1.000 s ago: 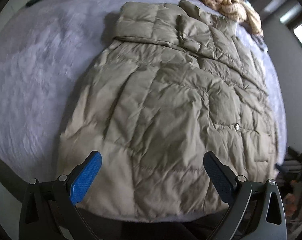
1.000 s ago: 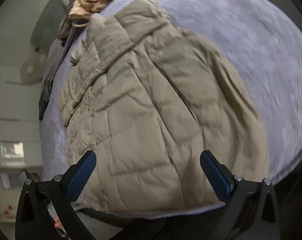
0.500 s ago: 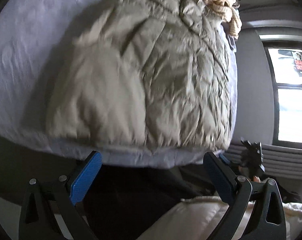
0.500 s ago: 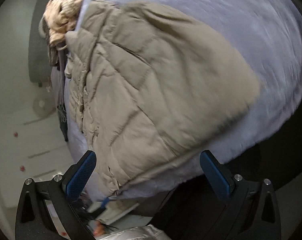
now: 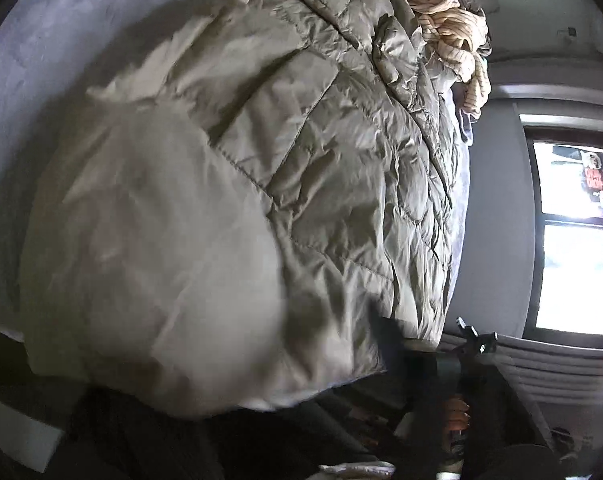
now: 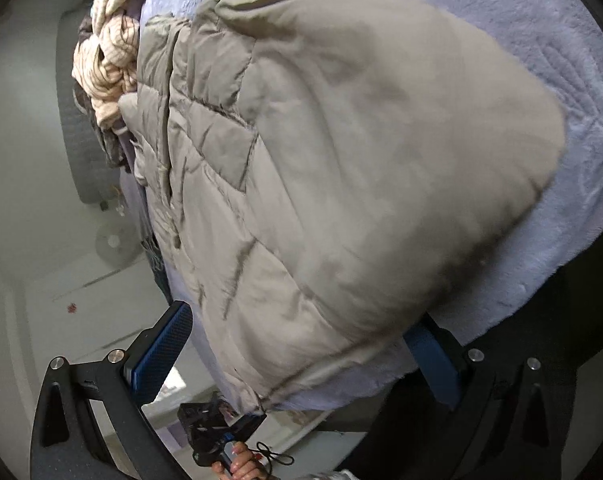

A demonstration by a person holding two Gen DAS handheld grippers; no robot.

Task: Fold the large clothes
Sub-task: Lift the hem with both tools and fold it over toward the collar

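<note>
A large olive-beige quilted puffer jacket (image 5: 261, 184) lies on a lavender bedspread (image 5: 61, 40); it also shows in the right wrist view (image 6: 341, 168). In the left wrist view the jacket's near hem fills the lower frame and hides my left gripper's fingers. My right gripper (image 6: 297, 360) is open, its blue-padded fingers (image 6: 161, 352) on either side of the jacket's near hem at the bed edge (image 6: 541, 272). The far hand, holding the left gripper's handle (image 6: 221, 436), shows at the bottom of the right wrist view.
A pile of cream and striped clothes (image 5: 449, 36) sits at the far end of the bed, also in the right wrist view (image 6: 109, 64). A bright window (image 5: 581, 240) is on the right. White floor (image 6: 61, 280) lies left of the bed.
Both grippers have dropped and moved in close to the jacket's near hem at the bed edge. The left fingers, seen before, are now hidden by cloth.
</note>
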